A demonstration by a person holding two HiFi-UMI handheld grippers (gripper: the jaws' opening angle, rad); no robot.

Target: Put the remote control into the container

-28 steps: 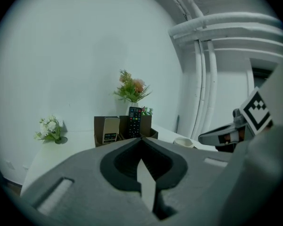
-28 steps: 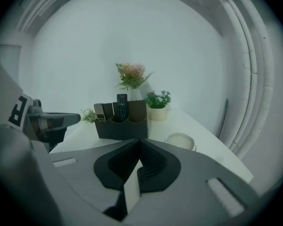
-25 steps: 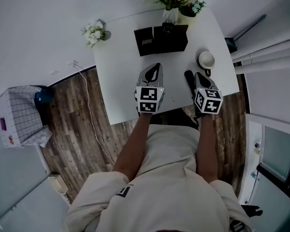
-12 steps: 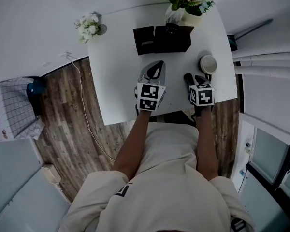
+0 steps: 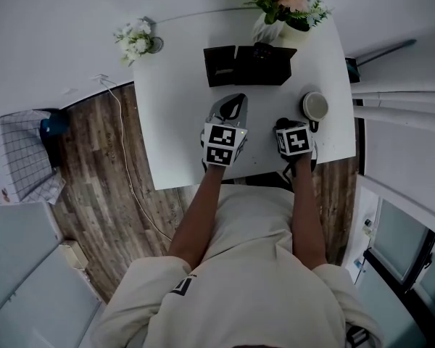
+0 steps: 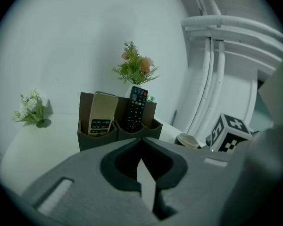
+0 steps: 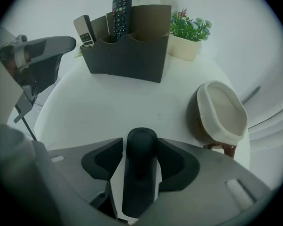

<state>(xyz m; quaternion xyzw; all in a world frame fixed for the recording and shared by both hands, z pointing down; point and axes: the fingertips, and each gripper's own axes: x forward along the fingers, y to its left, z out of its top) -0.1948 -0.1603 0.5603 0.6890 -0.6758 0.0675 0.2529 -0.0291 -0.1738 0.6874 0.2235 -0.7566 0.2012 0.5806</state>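
Note:
A black remote control [image 7: 140, 173] lies on the white table [image 5: 174, 122], near its front edge. My right gripper [image 7: 140, 147] points steeply down over it. Its jaws have just been opening and now stand open, with the remote between the pads. The dark container [image 5: 248, 64] stands at the back of the table. In the left gripper view it holds a beige remote [image 6: 102, 113] and another black remote [image 6: 135, 108], both upright. My left gripper [image 6: 142, 160] is shut on nothing and hovers over the table's middle, aimed at the container [image 6: 115, 133].
A brown and white cup [image 7: 223, 114] stands just right of the right gripper. A flower vase [image 5: 272, 20] and a small potted plant [image 7: 188, 36] sit behind the container. A little bouquet [image 5: 135, 43] is at the back left corner. A basket [image 5: 18, 158] and a cable [image 5: 130, 165] lie on the floor.
The right gripper has tipped steeply downward and now sits over the black remote, its marker cube covering most of it. The left gripper has barely shifted.

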